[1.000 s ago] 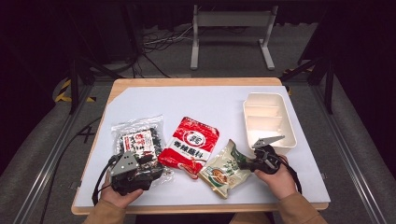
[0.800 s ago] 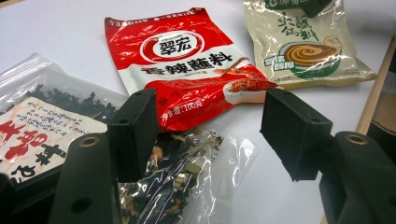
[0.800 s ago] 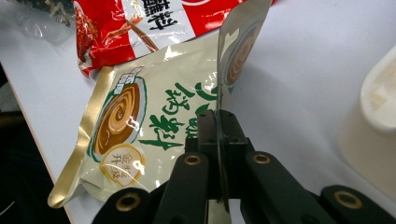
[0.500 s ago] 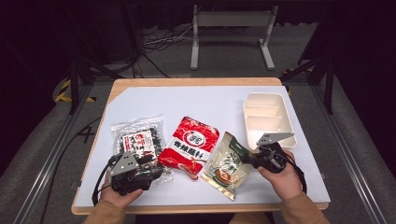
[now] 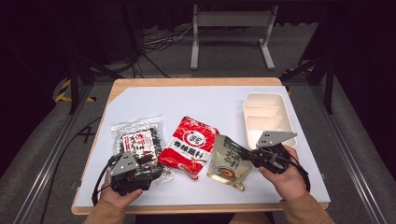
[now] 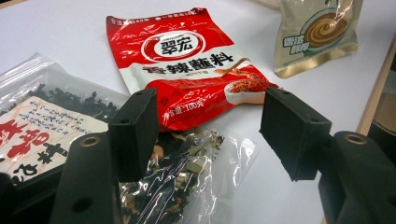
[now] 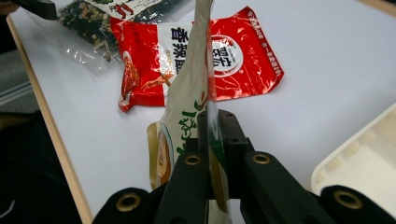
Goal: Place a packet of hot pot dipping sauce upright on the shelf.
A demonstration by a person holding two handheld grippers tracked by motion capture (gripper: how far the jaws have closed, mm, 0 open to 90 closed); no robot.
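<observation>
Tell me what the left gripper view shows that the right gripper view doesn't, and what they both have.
Left gripper view alone: the left gripper with its jaws apart over the clear bag of dried bits, nothing clamped, and the printed front of the beige pouch.
Right gripper view alone: the right gripper shut on that pouch's edge, and a corner of the cream tray.
Both: the red sachet and the white table.

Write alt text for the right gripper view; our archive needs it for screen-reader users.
The right tongs are shut on the edge of a beige-green pouch, held edge-on above the white table. Behind lies a red packet; a cream tray sits at right.
</observation>
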